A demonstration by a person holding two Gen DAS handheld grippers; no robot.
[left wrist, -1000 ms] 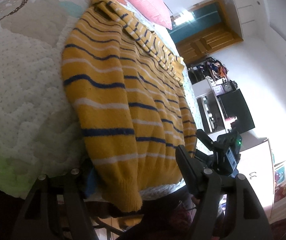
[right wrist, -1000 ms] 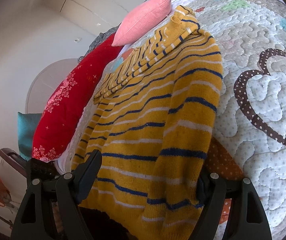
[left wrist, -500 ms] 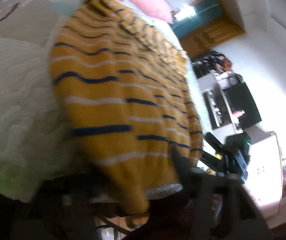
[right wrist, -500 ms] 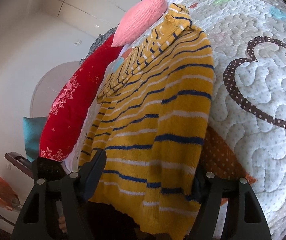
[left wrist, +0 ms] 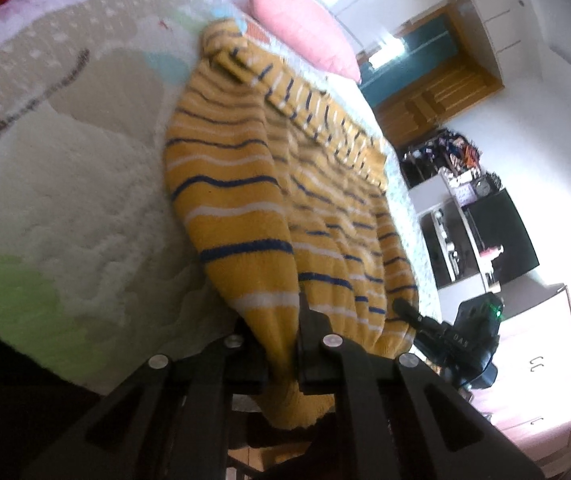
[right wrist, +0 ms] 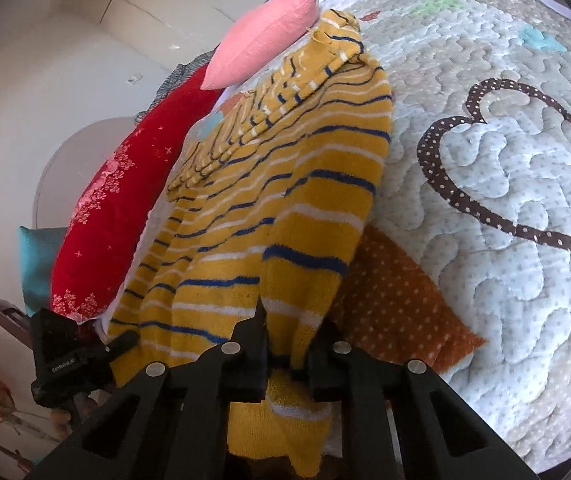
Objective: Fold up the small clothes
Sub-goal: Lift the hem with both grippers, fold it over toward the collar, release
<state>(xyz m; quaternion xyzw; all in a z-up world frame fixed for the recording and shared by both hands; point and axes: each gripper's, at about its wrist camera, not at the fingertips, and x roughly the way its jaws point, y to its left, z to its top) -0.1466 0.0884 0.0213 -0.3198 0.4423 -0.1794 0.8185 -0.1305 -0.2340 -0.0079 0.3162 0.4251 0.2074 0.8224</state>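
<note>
Left wrist view: the left gripper point(left wrist: 283, 360), its jaws just closed, clamps the hem of the mustard-yellow knitted sweater with blue and white stripes point(left wrist: 269, 200), which lies ahead on the quilted bedspread point(left wrist: 65, 200).

Right wrist view: the right gripper point(right wrist: 287, 360), likewise just closed, pinches the hem's other corner. Grasp step done; next, judged: lift both corners together toward the collar.

Quilted bed point(right wrist: 505, 208), striped sweater point(right wrist: 285, 208), pink pillow point(right wrist: 261, 36)

Bright bedroom around a quilted bed

White walls point(left wrist: 545, 92) fill the upper right of the left wrist view, where a wooden door frame point(left wrist: 445, 92) edges a teal panel; below it stand a dark screen point(left wrist: 501, 236) and white cabinets point(left wrist: 537, 364) in strong light. The bed's patchwork quilt point(right wrist: 505, 168) spreads across the right wrist view, a pink pillow point(right wrist: 261, 36) and a red cushion point(right wrist: 125, 200) at upper left.
</note>
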